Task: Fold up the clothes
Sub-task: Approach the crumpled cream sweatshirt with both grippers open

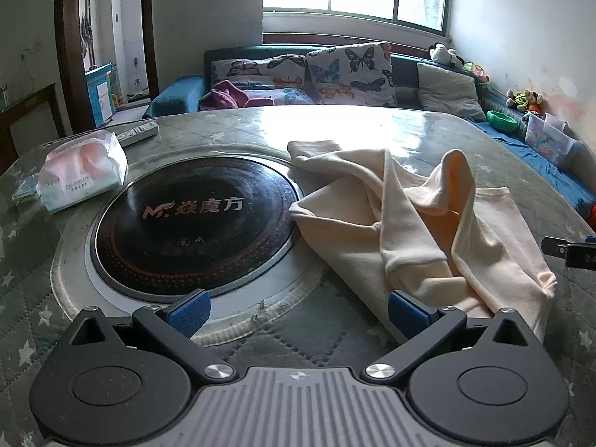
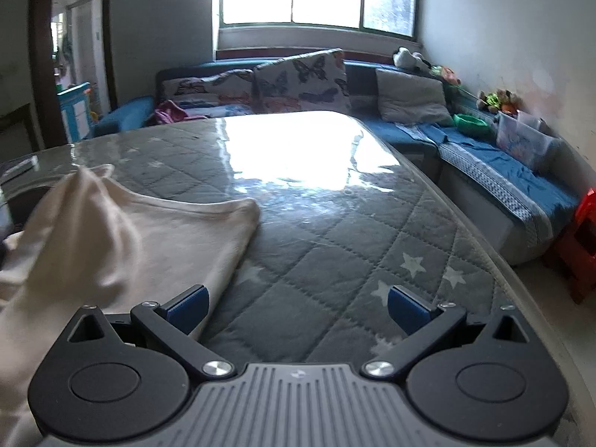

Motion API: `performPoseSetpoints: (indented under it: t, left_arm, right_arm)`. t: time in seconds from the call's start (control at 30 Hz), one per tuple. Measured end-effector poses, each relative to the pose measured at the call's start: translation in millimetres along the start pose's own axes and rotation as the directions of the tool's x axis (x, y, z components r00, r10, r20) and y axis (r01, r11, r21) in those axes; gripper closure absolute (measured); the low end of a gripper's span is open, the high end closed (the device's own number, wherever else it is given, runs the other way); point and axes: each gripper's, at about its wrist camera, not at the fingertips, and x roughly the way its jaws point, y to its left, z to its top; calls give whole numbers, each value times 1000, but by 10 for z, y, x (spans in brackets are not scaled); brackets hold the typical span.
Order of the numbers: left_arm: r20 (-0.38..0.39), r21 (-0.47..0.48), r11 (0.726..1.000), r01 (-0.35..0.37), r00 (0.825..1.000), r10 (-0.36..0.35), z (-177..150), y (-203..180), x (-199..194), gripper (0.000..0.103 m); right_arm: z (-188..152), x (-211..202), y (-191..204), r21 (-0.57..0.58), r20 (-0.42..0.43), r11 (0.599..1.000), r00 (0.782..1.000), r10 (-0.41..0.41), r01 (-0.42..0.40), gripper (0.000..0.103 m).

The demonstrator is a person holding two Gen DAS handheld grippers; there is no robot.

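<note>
Both grippers hang spread wide and hold nothing: the left gripper (image 1: 298, 314) above the table (image 1: 335, 339), the right gripper (image 2: 298, 309) likewise. One cream garment (image 1: 417, 223) lies crumpled at the left gripper's two o'clock, beside one black hob (image 1: 193, 219). One tissue pack (image 1: 83, 173) and one remote (image 1: 138, 133) sit at ten o'clock.

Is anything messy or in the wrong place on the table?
Yes. The cream garment lies crumpled, not flat, with one part poking up, and its edge spills onto the black cooktop set in the table. Both grippers are open, holding nothing.
</note>
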Motion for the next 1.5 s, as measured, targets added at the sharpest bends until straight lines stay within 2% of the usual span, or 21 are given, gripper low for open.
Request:
performPoseSetpoints:
  t: [0.17,0.27,0.6,0.8,1.07,1.5]
  left_arm:
    - [7,8,1000,9,1000,-9,-47,-52,-70,0]
    - [11,13,1000,15,1000,-15,-75,-84,-111,0]
    - [16,34,999,37,999,-38,-149,-170,-291,0]
    - [25,60,997,50,998,-52,-241,-246,-406,0]
    - [27,96,994,55,998,-58,-369,-349,-537,0]
    - [18,149,987,60,998,-63,-537,-470,-651,0]
  right_arm:
    - [30,-6,-57,12,-4,999,999,37,-37,0]
    - [-188,-435,177,-57,63,997,997,53,-50,0]
    - [-394,-861,357,-98,19,982,986,163,-161,0]
    - [-479,-1012,460,-123,3,974,981,194,-192,0]
    - [-602,-1099,553,-126,-42,965,973,227,-230,0]
    - [-707,-1153,631,-135,-83,967,975,208,-217,0]
